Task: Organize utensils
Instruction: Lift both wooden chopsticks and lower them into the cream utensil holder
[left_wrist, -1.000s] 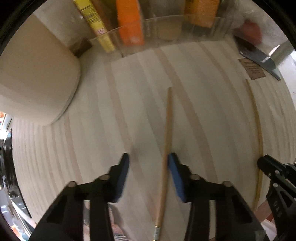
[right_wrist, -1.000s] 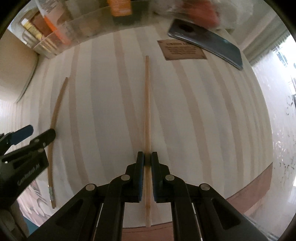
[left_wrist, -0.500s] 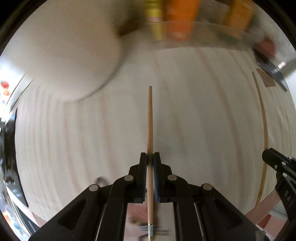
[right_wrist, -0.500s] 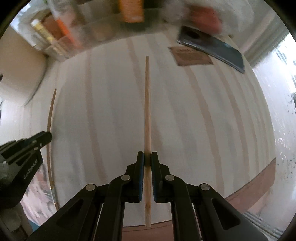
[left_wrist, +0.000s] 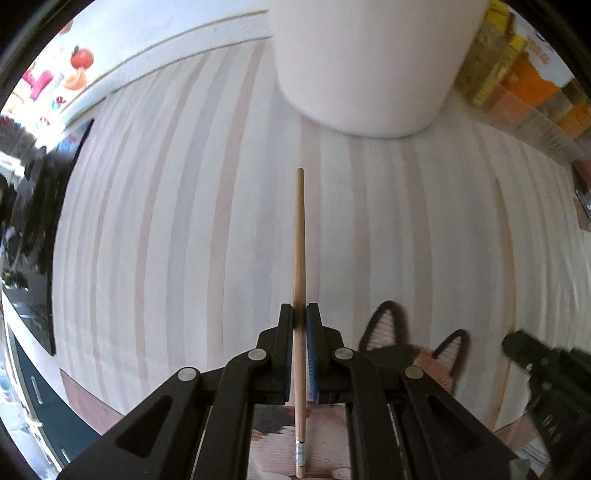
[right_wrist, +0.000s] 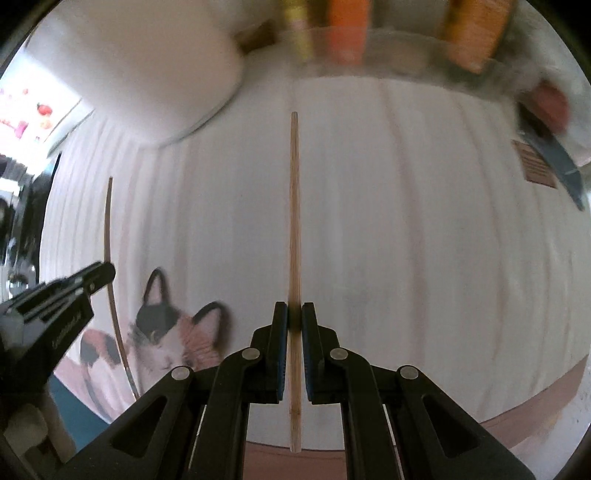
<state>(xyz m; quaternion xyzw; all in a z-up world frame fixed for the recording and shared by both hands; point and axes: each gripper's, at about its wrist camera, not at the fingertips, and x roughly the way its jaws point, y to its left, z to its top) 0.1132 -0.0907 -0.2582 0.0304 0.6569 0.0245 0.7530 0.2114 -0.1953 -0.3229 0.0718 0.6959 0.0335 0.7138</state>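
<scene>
Left tongs (left_wrist: 299, 325) now clamp chopstick (left_wrist: 299, 236), lifted

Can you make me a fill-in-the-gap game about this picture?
1. Each claw is shut on one ____.
2. The big white pot stands on the ____ table.
3. The animal pictured by the left claw is a ____.
4. The right claw points at the orange packs in a clear ____.

Missing words: chopstick; striped; cat; bin

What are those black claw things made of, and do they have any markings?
Each gripper, left and right, is a pair of matte black angular fingers with cut-out slots, round silver pins at the joints, and blue pads on the inner faces. Pale lettering runs along the left one's side; it is too blurred to read.
</scene>
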